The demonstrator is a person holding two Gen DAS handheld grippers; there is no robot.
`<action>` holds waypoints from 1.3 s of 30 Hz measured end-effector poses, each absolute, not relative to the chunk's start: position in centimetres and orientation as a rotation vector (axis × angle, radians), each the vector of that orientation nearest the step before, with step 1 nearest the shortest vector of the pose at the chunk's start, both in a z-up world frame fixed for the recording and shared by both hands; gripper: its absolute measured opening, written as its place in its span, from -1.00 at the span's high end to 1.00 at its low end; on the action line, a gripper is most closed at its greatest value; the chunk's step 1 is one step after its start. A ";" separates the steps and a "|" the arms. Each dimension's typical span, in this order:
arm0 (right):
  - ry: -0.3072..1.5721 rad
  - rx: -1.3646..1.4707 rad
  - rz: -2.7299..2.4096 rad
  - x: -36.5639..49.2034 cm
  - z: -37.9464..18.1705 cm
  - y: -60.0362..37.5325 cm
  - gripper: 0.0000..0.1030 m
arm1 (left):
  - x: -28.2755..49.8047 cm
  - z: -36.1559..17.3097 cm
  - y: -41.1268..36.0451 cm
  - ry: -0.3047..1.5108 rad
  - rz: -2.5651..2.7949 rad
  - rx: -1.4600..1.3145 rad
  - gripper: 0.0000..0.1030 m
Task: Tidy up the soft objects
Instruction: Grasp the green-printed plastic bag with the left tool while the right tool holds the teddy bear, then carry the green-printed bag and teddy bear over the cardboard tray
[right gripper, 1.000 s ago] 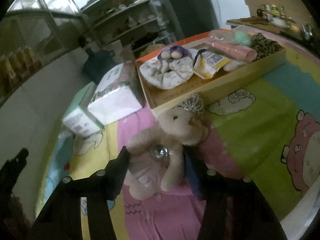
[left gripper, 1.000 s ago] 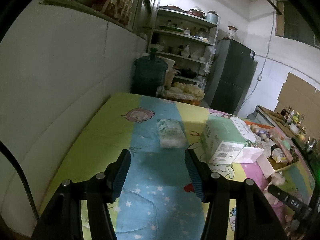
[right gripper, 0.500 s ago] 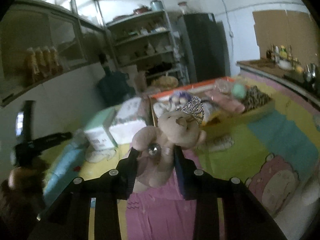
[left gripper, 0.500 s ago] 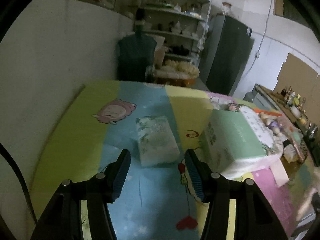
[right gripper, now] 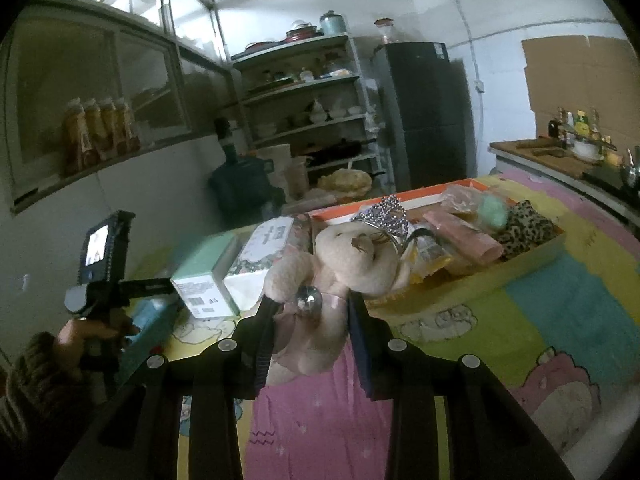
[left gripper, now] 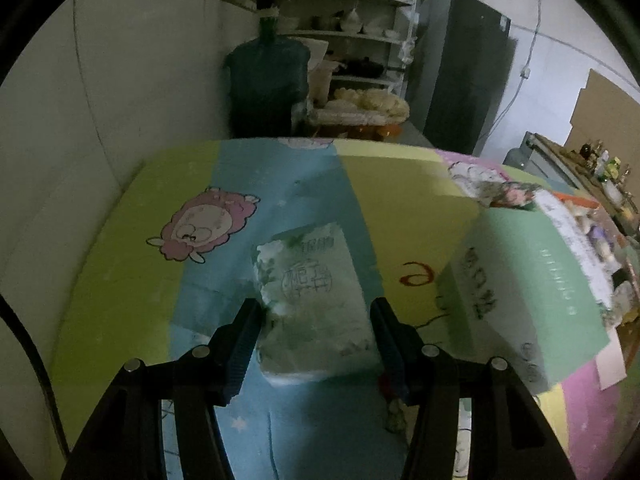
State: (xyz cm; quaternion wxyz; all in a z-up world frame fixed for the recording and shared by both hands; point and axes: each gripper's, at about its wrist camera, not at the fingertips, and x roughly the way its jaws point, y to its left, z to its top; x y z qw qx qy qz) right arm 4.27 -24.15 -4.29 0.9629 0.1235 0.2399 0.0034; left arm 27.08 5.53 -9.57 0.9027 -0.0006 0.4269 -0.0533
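Observation:
A white soft tissue pack (left gripper: 308, 300) lies flat on the cartoon-print mat (left gripper: 132, 248). My left gripper (left gripper: 316, 320) is open, angled down, with the near end of the pack between its fingers. A cream teddy bear (right gripper: 344, 256) wearing a silver crown hangs above the mat, and my right gripper (right gripper: 310, 316) is shut on its body. Behind the bear, an orange-rimmed cardboard box (right gripper: 532, 254) holds several soft items. In the right wrist view a person's hand (right gripper: 88, 332) holds the left gripper's handle at far left.
A green tissue box (left gripper: 524, 292) with a white floral pack against it stands right of the left gripper, also seen as the green tissue box (right gripper: 204, 276). A white wall (left gripper: 60, 152) borders the mat's left side. A water jug (left gripper: 268, 84), shelves and a dark fridge (right gripper: 428, 120) stand behind.
The left gripper moved forward and down until the tissue pack lay between its fingers. The right gripper's jaws narrowed onto the teddy bear and raised it off the mat.

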 end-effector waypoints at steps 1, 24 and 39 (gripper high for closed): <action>0.485 0.249 0.009 4.4 -4.3 -24.2 0.32 | 27.2 -9.7 5.6 0.883 -0.112 -0.004 -0.09; 0.449 0.212 0.098 6.8 -3.9 -24.0 0.32 | 20.1 -2.8 5.1 0.644 -0.157 -0.086 0.15; 0.401 0.215 0.112 8.1 -1.8 -27.0 0.32 | 18.0 0.6 -1.3 0.587 -0.256 -0.100 0.15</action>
